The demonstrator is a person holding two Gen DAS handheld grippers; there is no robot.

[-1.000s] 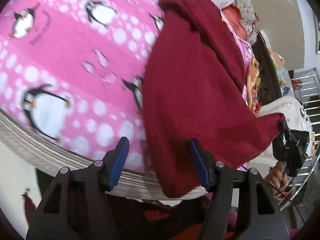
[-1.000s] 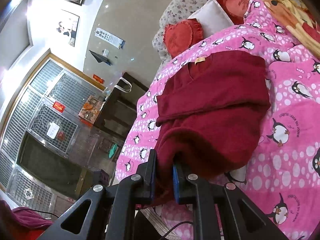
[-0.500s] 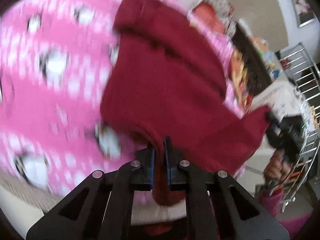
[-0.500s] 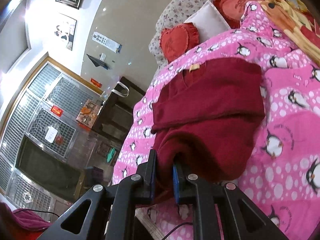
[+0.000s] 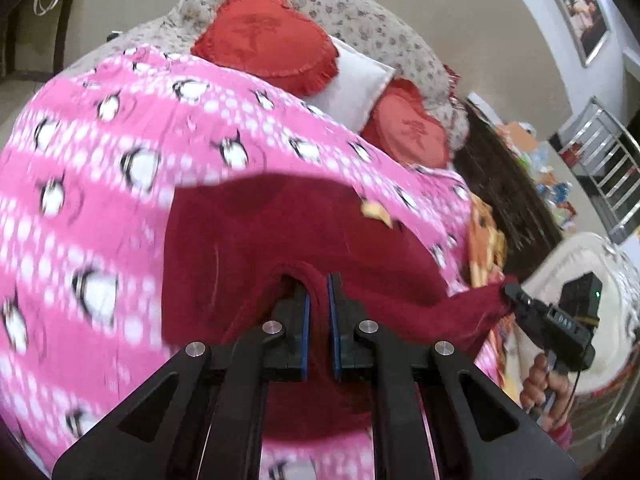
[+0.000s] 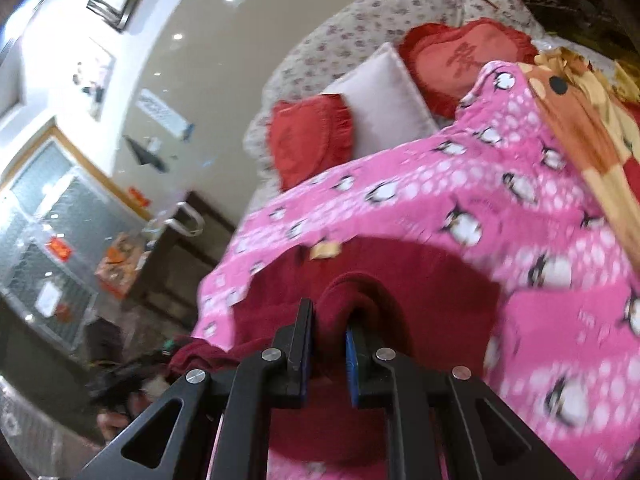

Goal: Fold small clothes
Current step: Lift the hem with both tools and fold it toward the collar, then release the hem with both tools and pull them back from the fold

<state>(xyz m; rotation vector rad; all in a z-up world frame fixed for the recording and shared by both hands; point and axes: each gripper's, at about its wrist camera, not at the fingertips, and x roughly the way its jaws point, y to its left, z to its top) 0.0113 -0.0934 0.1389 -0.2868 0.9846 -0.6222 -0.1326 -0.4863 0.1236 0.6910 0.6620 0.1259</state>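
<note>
Garment lifted by both grippers, mid-fold over pink penguin blanket [image 5: 100, 208].

Left gripper [image 5: 318, 312] is clamped on a fold of the dark red garment [image 5: 248, 240] at lower centre of its frame; right gripper [image 6: 328, 344] is likewise pinched on a bunched hem at lower centre of its own. Holding both near corners probably lets the hem travel toward the tan label [image 6: 326, 249] (collar end, judging by it). Red heart cushions [image 5: 268, 40] lie beyond, upper centre.
</note>
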